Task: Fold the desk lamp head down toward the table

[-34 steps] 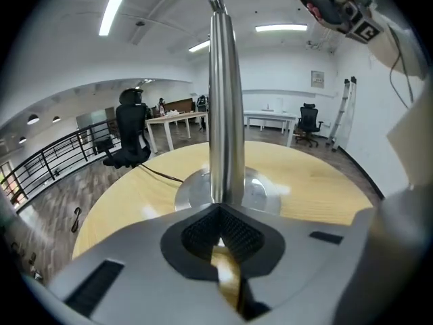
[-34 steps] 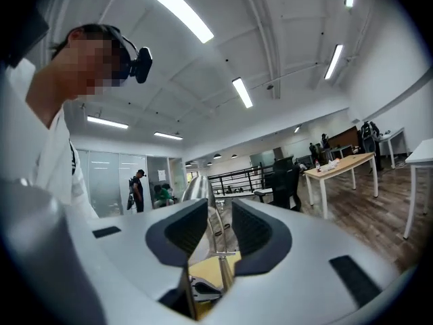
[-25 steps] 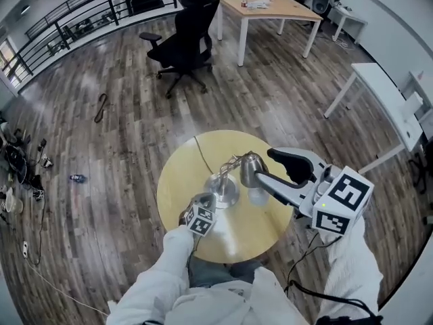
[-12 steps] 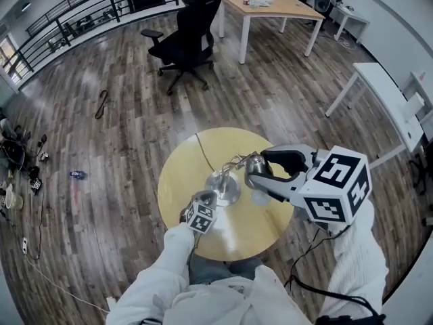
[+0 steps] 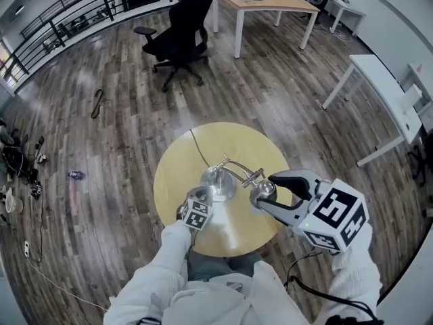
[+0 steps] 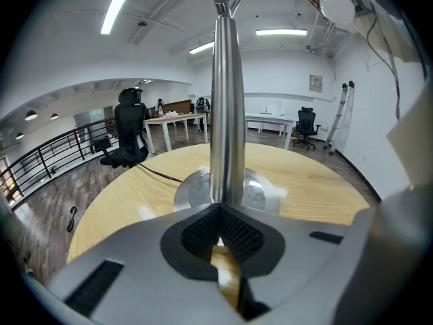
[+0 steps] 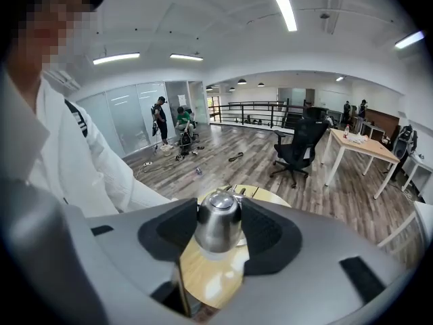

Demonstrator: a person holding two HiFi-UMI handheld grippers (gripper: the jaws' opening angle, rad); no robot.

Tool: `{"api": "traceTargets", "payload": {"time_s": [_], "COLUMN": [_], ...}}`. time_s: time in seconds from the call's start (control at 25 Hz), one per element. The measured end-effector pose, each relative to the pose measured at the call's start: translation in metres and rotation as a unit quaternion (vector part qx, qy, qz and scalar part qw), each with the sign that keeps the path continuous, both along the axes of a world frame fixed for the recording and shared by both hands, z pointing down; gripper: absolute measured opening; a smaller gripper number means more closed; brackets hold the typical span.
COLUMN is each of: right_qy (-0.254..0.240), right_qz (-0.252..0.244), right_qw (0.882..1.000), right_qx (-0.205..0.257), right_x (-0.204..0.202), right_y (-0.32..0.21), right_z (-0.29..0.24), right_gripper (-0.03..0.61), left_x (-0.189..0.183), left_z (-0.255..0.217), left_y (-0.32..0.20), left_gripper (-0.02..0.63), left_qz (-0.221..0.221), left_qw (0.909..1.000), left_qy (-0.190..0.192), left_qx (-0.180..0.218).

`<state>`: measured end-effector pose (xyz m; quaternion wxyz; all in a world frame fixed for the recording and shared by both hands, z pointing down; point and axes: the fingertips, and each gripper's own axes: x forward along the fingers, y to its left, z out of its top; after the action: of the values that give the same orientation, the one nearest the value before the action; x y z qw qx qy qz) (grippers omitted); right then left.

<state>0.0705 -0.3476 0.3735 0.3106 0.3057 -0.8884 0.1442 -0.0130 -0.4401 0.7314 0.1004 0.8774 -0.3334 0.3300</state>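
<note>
— On the round yellow desk (image 5: 172,188), where was the lamp head (image 7: 218,223)?
— Right of the lamp's round base (image 5: 218,181), raised off the wood, over the desk's near right part. Chrome, dome-shaped. White bulb (image 6: 335,5) showed from below in the left gripper view.
— Held?
— Yes. Right gripper (image 5: 264,191) had its fingers clamped on the head, one dark pad against each side, the head filling the gap.
— And the other one?
— Left gripper (image 6: 220,212) sat low at the post (image 6: 226,93), just above the base. Fingers were narrowed onto the post, which stood upright in the notch of the pads.
— Arm of the lamp?
— Bent metal arm (image 5: 237,168) ran from the post top across to the head.
— Anything else on the desk?
— Dark cable (image 5: 199,147), from the base to the far edge.
— Surroundings?
— Wood-plank floor (image 5: 122,114). Black office chair (image 5: 177,36) well beyond the desk, a wooden-topped table (image 5: 264,2) behind it, white tables (image 5: 382,90) off to the right. White sleeves (image 5: 169,263) on both of the person's arms.
</note>
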Motion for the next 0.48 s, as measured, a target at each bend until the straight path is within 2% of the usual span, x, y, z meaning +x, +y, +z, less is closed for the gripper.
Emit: {"api": "traceTargets", "payload": {"time_s": [0.2, 0.48], "right_qy": [-0.035, -0.006], "right_qz": [0.022, 0.037], "right_qw": [0.999, 0.999], "right_qx": [0.022, 0.012], "right_x": [0.013, 0.025], "right_y": [0.019, 0.045], "right_z": [0.023, 0.102], "right_gripper": [0.202, 0.202], "left_x": [0.002, 0.000], "left_z": [-0.001, -0.001], "left_y": [-0.001, -0.005], "left_gripper": [0.000, 0.000], "left_qz": [-0.012, -0.022], "left_qw": [0.9999, 0.9997], "left_qy": [0.004, 0.003], "left_qx": [0.000, -0.002]}}
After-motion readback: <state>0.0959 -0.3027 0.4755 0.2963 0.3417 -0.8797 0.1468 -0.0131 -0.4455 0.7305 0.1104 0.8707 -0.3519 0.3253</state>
